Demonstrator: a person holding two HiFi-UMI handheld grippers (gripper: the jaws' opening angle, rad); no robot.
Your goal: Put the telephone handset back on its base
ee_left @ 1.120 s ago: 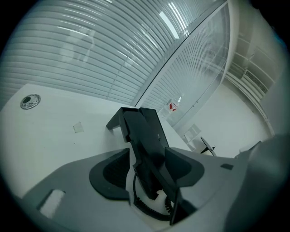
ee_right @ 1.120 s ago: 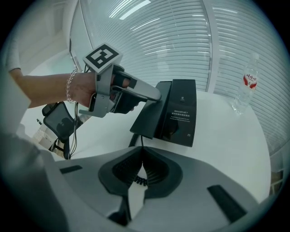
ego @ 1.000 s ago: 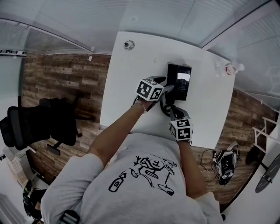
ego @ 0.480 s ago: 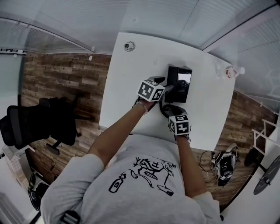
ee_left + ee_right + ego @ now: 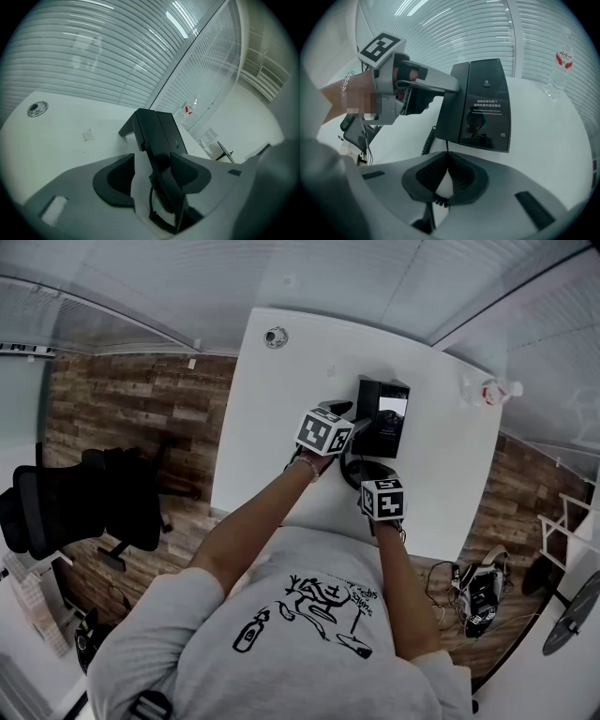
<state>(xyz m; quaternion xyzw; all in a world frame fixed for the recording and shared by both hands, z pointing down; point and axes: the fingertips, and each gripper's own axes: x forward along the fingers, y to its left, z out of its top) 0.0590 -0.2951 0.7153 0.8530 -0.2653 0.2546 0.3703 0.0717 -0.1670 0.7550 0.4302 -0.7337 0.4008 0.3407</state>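
Observation:
The black telephone base (image 5: 389,420) stands on the white table (image 5: 281,427). Its black handset (image 5: 157,140) lies along the base's left side, and my left gripper (image 5: 152,161) is shut on the near end of it. In the right gripper view the handset (image 5: 451,110) shows as the dark slab beside the base (image 5: 485,105), with the left gripper (image 5: 419,86) reaching in from the left. My right gripper (image 5: 446,161) sits just in front of the base, shut on the coiled cord (image 5: 429,138) that runs from the phone back through its pads.
A water bottle (image 5: 487,388) stands at the table's far right corner. A round cable grommet (image 5: 276,337) sits at the far left, with a small tape scrap (image 5: 87,135) near it. An office chair (image 5: 84,507) stands on the floor to the left, and a bag (image 5: 483,592) lies to the right.
My right gripper has moved forward along the cord, closer to the base. The left gripper and the handset have barely shifted.

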